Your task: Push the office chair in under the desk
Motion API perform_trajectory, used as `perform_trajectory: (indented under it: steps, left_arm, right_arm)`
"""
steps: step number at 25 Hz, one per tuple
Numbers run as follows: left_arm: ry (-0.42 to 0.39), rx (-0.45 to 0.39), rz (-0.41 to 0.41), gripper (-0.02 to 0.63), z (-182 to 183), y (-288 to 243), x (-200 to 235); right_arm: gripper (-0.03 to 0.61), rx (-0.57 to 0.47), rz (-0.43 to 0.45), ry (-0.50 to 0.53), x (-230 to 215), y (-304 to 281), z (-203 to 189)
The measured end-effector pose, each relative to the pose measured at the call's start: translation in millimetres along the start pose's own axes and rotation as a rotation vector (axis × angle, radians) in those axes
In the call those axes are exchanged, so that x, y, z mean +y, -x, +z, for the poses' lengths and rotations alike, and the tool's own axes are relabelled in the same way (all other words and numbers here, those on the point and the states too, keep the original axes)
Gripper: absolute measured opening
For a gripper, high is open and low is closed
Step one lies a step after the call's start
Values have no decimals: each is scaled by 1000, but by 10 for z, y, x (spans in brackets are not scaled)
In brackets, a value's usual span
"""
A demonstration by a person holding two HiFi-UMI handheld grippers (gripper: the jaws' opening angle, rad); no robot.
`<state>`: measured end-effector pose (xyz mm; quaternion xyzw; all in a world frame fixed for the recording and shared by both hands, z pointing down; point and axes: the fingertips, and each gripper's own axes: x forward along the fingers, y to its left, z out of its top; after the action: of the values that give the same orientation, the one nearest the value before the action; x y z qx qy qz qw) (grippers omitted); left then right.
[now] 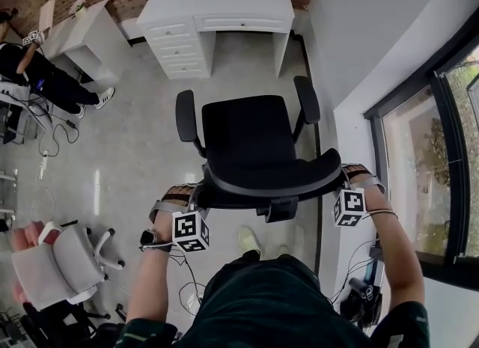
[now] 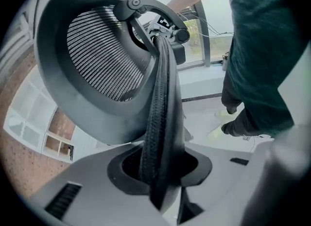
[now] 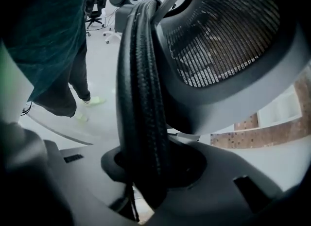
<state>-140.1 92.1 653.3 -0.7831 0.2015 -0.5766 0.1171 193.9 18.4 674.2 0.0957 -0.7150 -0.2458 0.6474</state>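
The black office chair (image 1: 251, 141) stands on the grey floor, its seat facing the white desk (image 1: 217, 2) at the top of the head view, apart from it. Its curved backrest (image 1: 273, 182) is nearest me. My left gripper (image 1: 196, 198) sits at the backrest's left end and my right gripper (image 1: 346, 179) at its right end. In the left gripper view the padded backrest rim (image 2: 163, 123) runs between the jaws of the left gripper (image 2: 163, 191), which are shut on it. The right gripper (image 3: 146, 181) is likewise shut on the rim (image 3: 141, 98).
A second white desk (image 1: 86, 28) and a seated person (image 1: 45, 77) are at the upper left. A grey-white chair (image 1: 63, 264) stands at the lower left. A wall and window (image 1: 419, 167) run along the right. Cables (image 1: 45, 159) lie on the floor.
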Motion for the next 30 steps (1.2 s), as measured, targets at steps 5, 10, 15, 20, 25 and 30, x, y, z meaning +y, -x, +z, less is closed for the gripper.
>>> perform_trajectory:
  steps: [5,10,15,20,25,30]
  left_arm:
    - [-30,-27,25,112,19,-8,40]
    - [-19,-15,12,110,-3,-70,118]
    - [-14,-15,14,115,-72,-146,319]
    - [-18,-16,16,118,-164,-225,556]
    - [-21,-14,11,118,-231,-295,771]
    - [-28,-13,0,117,-252,-397,939]
  right_arm:
    - [109,-29,-27,-15,-47,-7,15]
    - [109,-28,-37,-26,-111,-59,4]
    - [109,-26,-44,-45,-272,-156,37]
    - [109,-20,-42,-55,-463,-271,89]
    - [109,-20,-38,-61,-651,-367,126]
    - [109,-19,-36,-65,-806,-471,112]
